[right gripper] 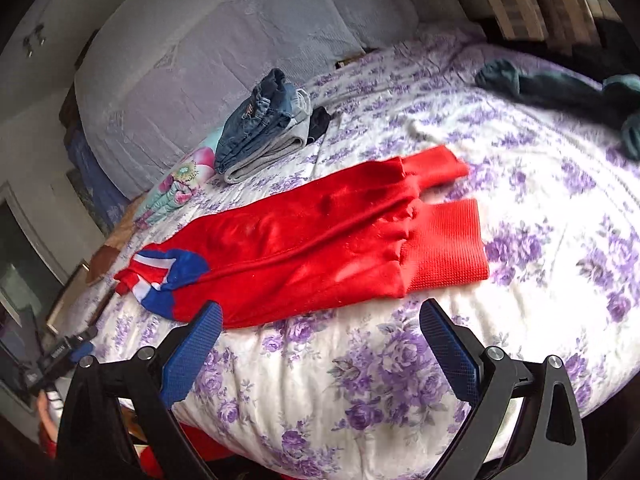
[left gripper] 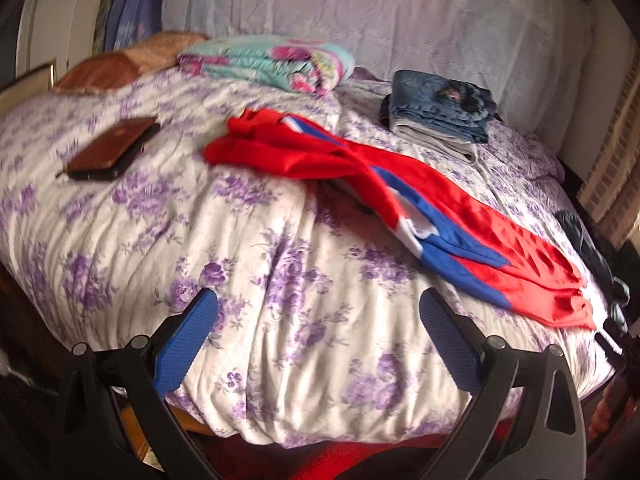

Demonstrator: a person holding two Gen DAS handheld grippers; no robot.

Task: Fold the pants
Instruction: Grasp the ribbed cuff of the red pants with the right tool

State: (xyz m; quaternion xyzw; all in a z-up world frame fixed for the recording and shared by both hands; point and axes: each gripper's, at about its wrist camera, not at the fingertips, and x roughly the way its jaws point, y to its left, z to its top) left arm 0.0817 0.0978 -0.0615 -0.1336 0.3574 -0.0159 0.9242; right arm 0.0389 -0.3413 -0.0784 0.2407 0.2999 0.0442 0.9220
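Red pants (left gripper: pixel 460 216) with blue and white side stripes lie stretched out on the bed, legs side by side. In the right wrist view the pants (right gripper: pixel 304 240) show their ribbed cuffs (right gripper: pixel 444 244) at the right and the striped waist end at the left. My left gripper (left gripper: pixel 318 300) is open and empty, above the floral cover, short of the pants. My right gripper (right gripper: pixel 320 312) is open and empty, just in front of the pants' near edge.
The bed (left gripper: pixel 280 320) has a white cover with purple flowers. A stack of folded jeans (left gripper: pixel 440 116) sits at the back. A phone (left gripper: pixel 112 148), a floral folded blanket (left gripper: pixel 268 62) and dark clothes (right gripper: pixel 560 92) also lie on it.
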